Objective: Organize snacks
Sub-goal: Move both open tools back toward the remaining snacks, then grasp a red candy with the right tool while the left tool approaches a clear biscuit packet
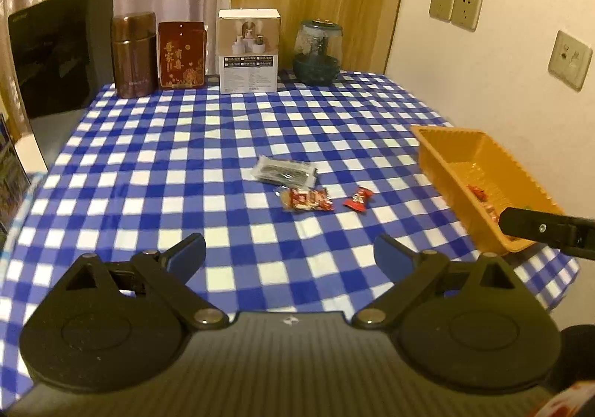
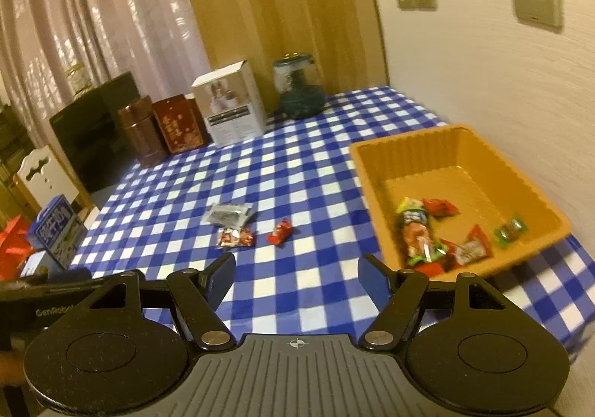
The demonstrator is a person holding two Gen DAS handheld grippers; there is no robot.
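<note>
Three snacks lie on the blue checked tablecloth [image 1: 186, 142]: a grey packet [image 1: 284, 173], a red-and-clear packet [image 1: 306, 199] and a small red candy [image 1: 356, 199]. They also show in the right wrist view: the grey packet [image 2: 230, 214], the red-and-clear packet [image 2: 235, 237], the candy [image 2: 279, 231]. An orange tray [image 2: 438, 142] at the table's right edge holds several wrapped snacks [image 2: 420, 236]; it shows in the left wrist view [image 1: 457, 145] too. My left gripper [image 1: 290, 253] is open and empty, short of the loose snacks. My right gripper [image 2: 296, 274] is open and empty, left of the tray's near corner.
Along the table's far edge stand a brown canister [image 1: 134, 54], a red box [image 1: 181, 54], a white carton [image 1: 248, 51] and a dark glass jar [image 1: 317, 52]. A black appliance [image 1: 59, 52] sits at the left. A wall [image 1: 502, 82] runs along the right.
</note>
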